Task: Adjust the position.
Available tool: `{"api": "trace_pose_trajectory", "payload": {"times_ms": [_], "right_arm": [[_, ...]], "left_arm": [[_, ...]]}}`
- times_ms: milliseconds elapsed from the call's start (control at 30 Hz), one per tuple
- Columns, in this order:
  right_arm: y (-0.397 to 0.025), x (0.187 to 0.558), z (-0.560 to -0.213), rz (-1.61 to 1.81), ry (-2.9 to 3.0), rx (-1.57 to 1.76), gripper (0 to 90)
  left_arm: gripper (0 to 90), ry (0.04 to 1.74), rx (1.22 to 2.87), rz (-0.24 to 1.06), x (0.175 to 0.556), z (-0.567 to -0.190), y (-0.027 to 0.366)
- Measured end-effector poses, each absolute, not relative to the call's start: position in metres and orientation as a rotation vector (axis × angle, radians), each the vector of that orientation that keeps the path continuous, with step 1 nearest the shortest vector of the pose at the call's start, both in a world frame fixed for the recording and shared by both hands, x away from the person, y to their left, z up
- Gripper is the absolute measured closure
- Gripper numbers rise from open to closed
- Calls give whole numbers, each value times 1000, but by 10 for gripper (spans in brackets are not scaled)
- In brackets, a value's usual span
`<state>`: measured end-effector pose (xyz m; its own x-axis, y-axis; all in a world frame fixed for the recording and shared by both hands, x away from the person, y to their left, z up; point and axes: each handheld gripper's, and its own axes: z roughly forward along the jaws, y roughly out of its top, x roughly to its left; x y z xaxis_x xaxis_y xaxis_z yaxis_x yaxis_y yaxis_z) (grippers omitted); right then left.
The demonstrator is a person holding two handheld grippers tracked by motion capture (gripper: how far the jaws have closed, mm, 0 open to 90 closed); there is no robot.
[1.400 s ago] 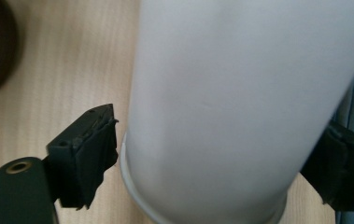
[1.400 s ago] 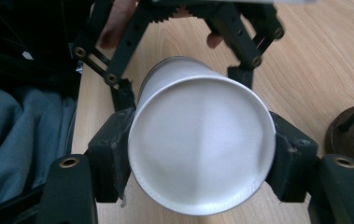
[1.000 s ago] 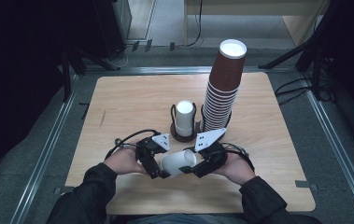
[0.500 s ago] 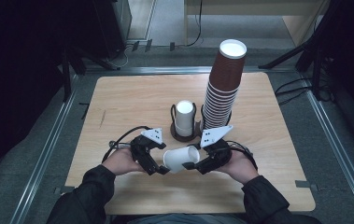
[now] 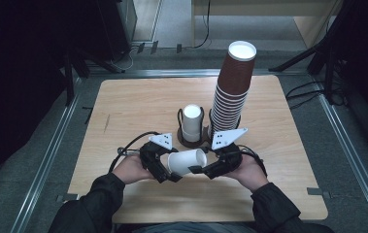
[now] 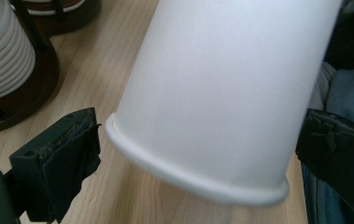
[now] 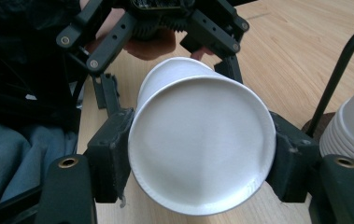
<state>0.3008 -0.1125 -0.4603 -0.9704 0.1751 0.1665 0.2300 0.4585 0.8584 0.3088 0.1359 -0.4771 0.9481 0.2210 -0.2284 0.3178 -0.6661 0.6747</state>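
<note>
A pale wooden table (image 5: 138, 111) sits on grey carpet in a dim room, metal rails running along either side of it and dark stands and cables lurking at the edges; near the middle of the tabletop stands a dark round cup holder (image 5: 192, 141) with a short stack of white cups (image 5: 191, 122) in it, and just to its right rises a tall stack of brown cups (image 5: 232, 87), white inside at the top; the person's sleeved forearms come in from the near edge, a gripper in each hand, and between them, just in front of the holder, a single white paper cup (image 5: 186, 161) lies on its side above the wood; the right gripper (image 7: 202, 163) has its two black jaws closed against the cup's base end, one pad on each side, the flat round bottom facing its camera; the left gripper (image 6: 198, 144) stands at the cup's rim end with its jaws spread wider than the cup; in its own view the left pad sits just apart from the rolled rim and the right pad is near the cup wall, though I cannot tell whether it touches; a grey three-cornered plate (image 5: 228, 138) tops the right gripper, another (image 5: 161, 140) tops the left, and a black cable (image 5: 128, 148) loops away from the left hand (image 5: 130, 169).
</note>
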Motion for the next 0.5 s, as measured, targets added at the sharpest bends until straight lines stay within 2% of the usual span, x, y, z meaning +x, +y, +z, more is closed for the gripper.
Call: {"api": "trace_pose_trajectory", "payload": {"times_ms": [200, 233, 267, 467, 500], "right_arm": [[-110, 300, -458, -1609, -2578, -372, 340], [-110, 300, -457, -1625, -2551, -379, 340], [-110, 300, -457, -1625, -2551, -379, 340], [-111, 301, -458, -1636, -2504, -396, 339], [-111, 301, -458, -1639, -2508, -394, 342]], "left_arm": [[8, 365, 2306, -163, 307, -476, 132], [106, 358, 2310, -138, 306, -474, 132], [153, 358, 2310, -138, 306, -474, 132], [162, 356, 2307, -159, 306, -473, 131], [201, 352, 2312, -160, 305, -473, 131]]}}
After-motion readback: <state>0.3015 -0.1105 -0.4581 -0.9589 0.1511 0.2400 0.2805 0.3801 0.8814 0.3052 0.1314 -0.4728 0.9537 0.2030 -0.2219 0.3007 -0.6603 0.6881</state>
